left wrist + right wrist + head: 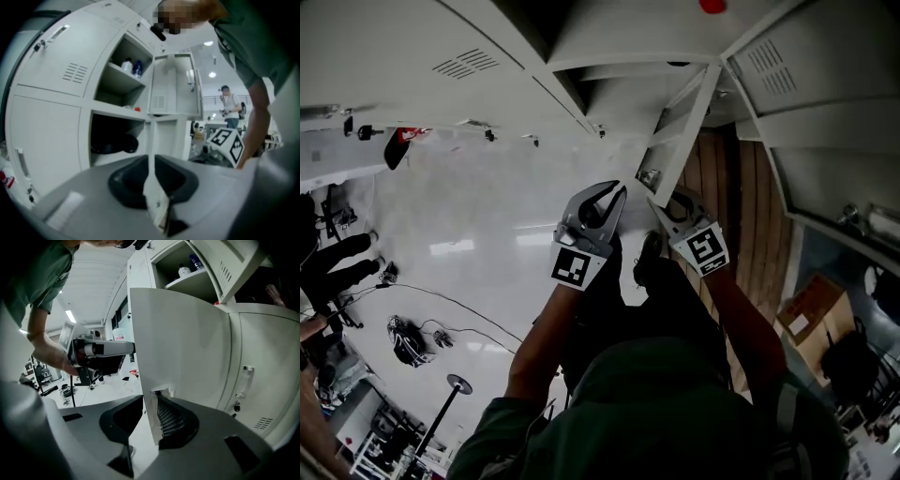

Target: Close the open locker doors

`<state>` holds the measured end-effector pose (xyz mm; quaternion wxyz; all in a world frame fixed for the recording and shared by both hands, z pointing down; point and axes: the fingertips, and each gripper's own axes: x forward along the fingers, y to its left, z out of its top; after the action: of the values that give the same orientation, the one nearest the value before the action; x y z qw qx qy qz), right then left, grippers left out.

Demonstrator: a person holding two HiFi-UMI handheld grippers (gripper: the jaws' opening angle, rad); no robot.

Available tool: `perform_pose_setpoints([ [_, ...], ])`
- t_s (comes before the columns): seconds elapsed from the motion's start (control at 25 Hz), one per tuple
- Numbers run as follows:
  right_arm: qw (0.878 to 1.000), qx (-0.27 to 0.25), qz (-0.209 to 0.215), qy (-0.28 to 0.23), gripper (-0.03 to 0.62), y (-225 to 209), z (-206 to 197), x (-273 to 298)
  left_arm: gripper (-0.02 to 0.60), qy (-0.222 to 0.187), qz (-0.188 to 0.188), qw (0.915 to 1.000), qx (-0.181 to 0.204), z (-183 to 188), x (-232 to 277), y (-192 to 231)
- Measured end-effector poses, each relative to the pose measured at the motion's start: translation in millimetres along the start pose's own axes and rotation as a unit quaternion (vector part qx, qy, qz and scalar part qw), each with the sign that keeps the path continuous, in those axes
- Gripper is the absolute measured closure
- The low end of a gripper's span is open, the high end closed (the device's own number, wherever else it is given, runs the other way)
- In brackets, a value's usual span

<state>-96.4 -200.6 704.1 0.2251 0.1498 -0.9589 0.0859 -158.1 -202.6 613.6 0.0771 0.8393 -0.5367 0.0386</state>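
Straddling edge of open locker door (187,343) with right tool (143,423) spread, unclamped. Holding left tool (154,187) seemingly pressed together, empty. Seeing bottles (132,67) on upper locker shelf (119,77); cannot identify dark shape (115,143) in lower locker (101,161).

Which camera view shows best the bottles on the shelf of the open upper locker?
The left gripper view: the bottles stand side by side on the shelf, seen from the front. The right gripper view shows them small, from below, near its top edge. The head view does not show them.
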Motion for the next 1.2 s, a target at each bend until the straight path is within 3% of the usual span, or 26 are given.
perform_pose_setpoints([
  [0.28,1.0,-0.002,0.003,-0.022,0.502,3.2,55.1,84.3,0.572,-0.007,0.03,0.9995,-0.009,10.4,-22.6,66.7],
  [0.52,0.999,-0.001,-0.032,-0.04,0.503,-15.4,105.0,141.0,0.574,-0.017,0.036,0.9992,-0.001,28.9,-31.2,112.8],
  [0.76,0.996,0.015,-0.074,-0.056,0.508,-37.0,129.2,174.6,0.578,-0.025,0.041,0.9988,0.007,37.1,-33.5,143.9],
  [1.0,0.992,0.021,-0.105,-0.064,0.51,-65.6,147.7,173.6,0.578,-0.033,0.038,0.9987,0.005,52.6,-24.1,144.2],
  [1.2,0.992,0.022,-0.115,-0.053,0.565,-70.8,145.4,179.8,0.578,-0.038,0.038,0.9985,0.006,53.8,-27.8,143.8],
])
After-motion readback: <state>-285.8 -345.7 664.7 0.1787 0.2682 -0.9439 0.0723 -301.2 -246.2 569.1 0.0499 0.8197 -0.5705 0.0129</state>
